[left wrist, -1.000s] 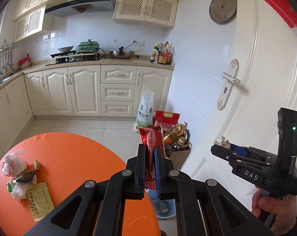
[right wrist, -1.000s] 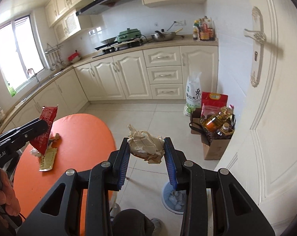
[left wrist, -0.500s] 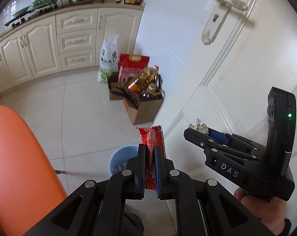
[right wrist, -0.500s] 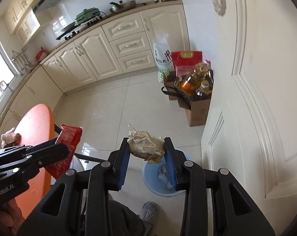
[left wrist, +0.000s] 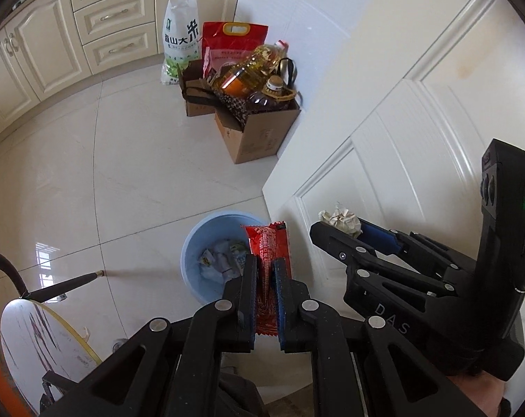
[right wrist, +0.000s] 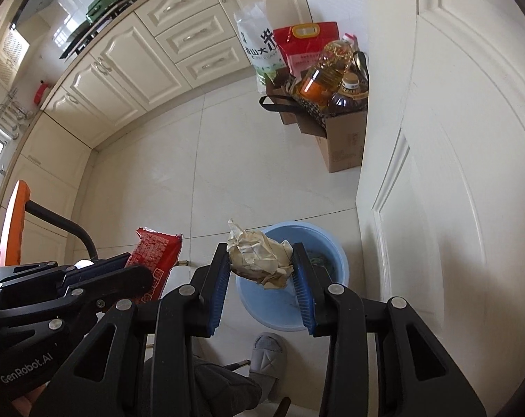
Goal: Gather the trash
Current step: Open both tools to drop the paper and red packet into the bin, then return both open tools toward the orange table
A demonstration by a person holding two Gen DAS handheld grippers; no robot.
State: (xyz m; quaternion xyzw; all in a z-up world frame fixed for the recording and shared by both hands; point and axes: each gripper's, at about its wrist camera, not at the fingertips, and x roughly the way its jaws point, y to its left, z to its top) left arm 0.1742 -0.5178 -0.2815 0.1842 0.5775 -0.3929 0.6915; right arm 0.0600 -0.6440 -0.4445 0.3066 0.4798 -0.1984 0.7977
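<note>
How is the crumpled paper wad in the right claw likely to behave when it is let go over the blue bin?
The crumpled paper wad looks light and springy, so it may cling to a pad for a moment. Its irregular folds suggest it will not roll much. It sits over the blue bin, so it should probably drop inside, among the scraps already there.

A shiny pale tiled floor (left wrist: 130, 180) is seen. A round blue bin (left wrist: 193, 243) with scraps inside is set on it by the white door. Farther off, a brown box (left wrist: 259, 139) of oil bottles and two rice bags (left wrist: 179, 45) are stood by the cupboards.
</note>
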